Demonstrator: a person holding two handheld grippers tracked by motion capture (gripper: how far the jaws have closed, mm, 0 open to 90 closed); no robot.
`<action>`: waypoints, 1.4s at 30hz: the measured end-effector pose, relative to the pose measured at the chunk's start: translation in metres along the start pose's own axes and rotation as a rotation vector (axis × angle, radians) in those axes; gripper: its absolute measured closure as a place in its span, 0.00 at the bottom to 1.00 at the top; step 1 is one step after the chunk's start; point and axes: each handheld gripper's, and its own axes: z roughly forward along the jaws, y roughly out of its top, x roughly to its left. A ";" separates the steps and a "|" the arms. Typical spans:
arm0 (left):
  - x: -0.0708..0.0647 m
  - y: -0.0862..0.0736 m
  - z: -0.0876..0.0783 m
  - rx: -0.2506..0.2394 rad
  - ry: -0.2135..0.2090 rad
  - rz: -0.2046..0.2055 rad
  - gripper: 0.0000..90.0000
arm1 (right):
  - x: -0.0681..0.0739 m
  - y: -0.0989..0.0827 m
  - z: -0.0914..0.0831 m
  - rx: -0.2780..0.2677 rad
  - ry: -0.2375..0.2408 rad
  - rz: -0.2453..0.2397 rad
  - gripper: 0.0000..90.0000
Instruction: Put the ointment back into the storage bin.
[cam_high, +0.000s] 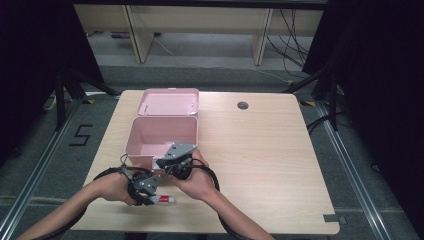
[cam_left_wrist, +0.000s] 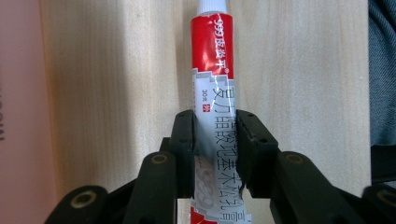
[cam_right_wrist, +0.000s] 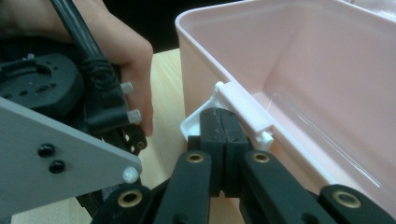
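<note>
A red and white ointment tube (cam_left_wrist: 212, 56) lies on the wooden table, its white cap pointing away from me. My left gripper (cam_left_wrist: 215, 126) is shut on the tube's lower half, with a pad against each side. From above, this gripper (cam_high: 152, 196) and the tube (cam_high: 167, 199) sit near the table's front edge. An open pink box (cam_high: 150, 122) stands just behind, its lid (cam_high: 167, 101) folded back. My right gripper (cam_right_wrist: 223, 116) is shut, with nothing between its jaws. Its tips rest against the white latch (cam_right_wrist: 243, 109) on the box's front wall (cam_right_wrist: 196, 79).
The box's interior (cam_right_wrist: 327, 84) holds nothing. A round cable hole (cam_high: 242, 105) sits at the table's back right. The pink box wall (cam_left_wrist: 18, 116) runs close along the left of the tube. The left gripper's grey plate (cam_right_wrist: 46, 154) and hand (cam_right_wrist: 135, 56) crowd the right gripper.
</note>
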 end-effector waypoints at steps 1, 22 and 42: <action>-0.001 0.000 -0.001 -0.004 -0.001 0.000 0.77 | 0.000 0.000 0.000 0.000 0.000 0.000 1.00; -0.006 -0.010 -0.018 -0.033 0.023 -0.012 0.77 | 0.000 -0.001 0.001 -0.015 -0.005 0.001 1.00; -0.009 -0.019 -0.048 -0.062 0.068 -0.022 0.77 | -0.001 0.001 -0.001 -0.006 -0.003 -0.014 1.00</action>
